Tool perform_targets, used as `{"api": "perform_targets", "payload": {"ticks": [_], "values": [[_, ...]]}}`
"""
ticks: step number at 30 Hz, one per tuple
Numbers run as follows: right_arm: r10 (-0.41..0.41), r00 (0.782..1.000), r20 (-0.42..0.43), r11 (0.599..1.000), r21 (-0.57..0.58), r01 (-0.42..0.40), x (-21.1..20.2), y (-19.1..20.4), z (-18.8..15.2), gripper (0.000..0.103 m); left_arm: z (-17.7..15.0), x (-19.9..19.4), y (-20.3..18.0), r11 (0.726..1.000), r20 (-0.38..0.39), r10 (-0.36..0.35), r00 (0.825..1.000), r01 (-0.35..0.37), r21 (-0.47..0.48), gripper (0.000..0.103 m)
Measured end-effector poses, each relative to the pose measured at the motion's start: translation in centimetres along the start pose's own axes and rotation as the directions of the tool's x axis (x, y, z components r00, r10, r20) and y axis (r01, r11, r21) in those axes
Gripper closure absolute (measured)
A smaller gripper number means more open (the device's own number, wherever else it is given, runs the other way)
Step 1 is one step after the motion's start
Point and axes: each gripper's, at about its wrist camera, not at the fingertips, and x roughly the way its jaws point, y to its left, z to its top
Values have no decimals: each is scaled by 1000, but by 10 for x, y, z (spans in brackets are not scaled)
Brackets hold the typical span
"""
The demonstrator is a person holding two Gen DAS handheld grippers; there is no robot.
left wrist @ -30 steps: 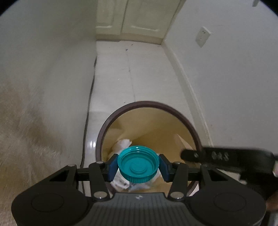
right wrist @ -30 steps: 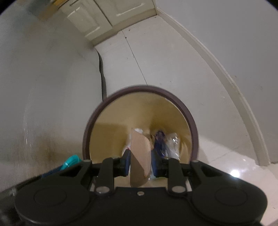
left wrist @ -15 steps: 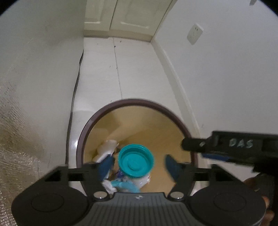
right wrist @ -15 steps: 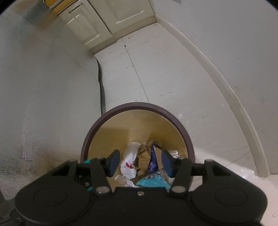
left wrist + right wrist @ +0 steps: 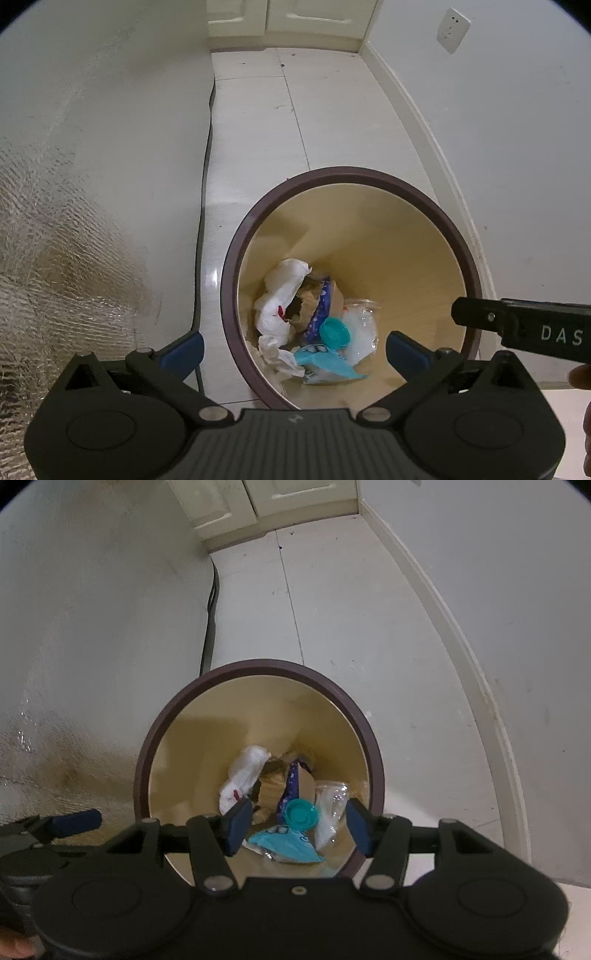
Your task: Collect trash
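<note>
- Left wrist view, change noted: a second ago the left gripper [image 5: 294, 350] was clamped on a clear plastic bottle with a teal screw cap [image 5: 334, 331]; its jaws have just been opening and now stand wide apart with nothing between them. The bottle lies at the bottom of the round bin with a dark brown rim and tan inner wall [image 5: 347, 177].
- Right wrist view, change noted: a second ago the right gripper [image 5: 297, 825] pinched a flat brown cardboard piece [image 5: 304, 784]; its jaws have just been opening and now stand partly apart, holding nothing. The cardboard rests among the rubbish in the bin, leaning against a blue printed wrapper [image 5: 291, 784].
- Meaning for the task, as a judgement: both items count as delivered; both claws are free to fetch more trash, if any is left outside these views.
- Count, bin: one.
- Count, grippers: two, both poised above the bin mouth.
- Count, contents visible:
  - teal-capped bottle, one;
  - brown cardboard piece, one;
  - white crumpled plastic bag with a red mark [image 5: 282, 295], one;
  - light blue packet [image 5: 325, 363], one;
  - blue printed wrapper, one.
- Anything buried beneath cannot be counted.
- Count, loose trash on the white tiled floor [image 5: 332, 122]: none seen in either view.
</note>
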Motion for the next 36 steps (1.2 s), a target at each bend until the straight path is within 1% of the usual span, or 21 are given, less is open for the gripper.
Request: {"api": "perform_targets", "payload": {"ticks": [7, 8, 13, 18, 21, 23, 24, 29, 36], "values": [[-14, 1000, 27, 1000, 2, 14, -8, 1, 3, 37, 3, -8, -3, 1000, 14, 1, 1000, -1, 11, 0], [-16, 999, 34, 1000, 1, 16, -11, 1, 3, 34, 3, -11, -4, 1000, 18, -3, 1000, 3, 10, 0], [-36, 998, 50, 999, -13, 36, -22, 1, 2, 28, 0, -24, -8, 1000, 34, -3, 999, 2, 13, 0], [-39, 996, 85, 999, 10, 38, -38, -3, -2, 21, -7, -40, -12, 1000, 58, 0, 998, -1, 19, 0], [-47, 994, 100, 999, 14, 46, -51, -3, -6, 14, -12, -52, -12, 1000, 65, 10, 998, -12, 20, 0], [-52, 992, 116, 999, 6, 52, -63, -1, -9, 3, -15, -61, -13, 1000, 70, 19, 997, -20, 20, 0], [-54, 991, 125, 999, 1, 54, -69, 0, -10, 1, -17, -67, -14, 999, 75, 22, 997, -24, 22, 0], [-84, 986, 143, 996, 0, 85, -95, 1, -20, 0, -28, -92, -21, 998, 92, 37, 995, -41, 41, 0], [-71, 985, 157, 997, -7, 73, -140, -1, -35, 0, -42, -138, -33, 998, 129, 33, 991, -40, 53, 0]]}}
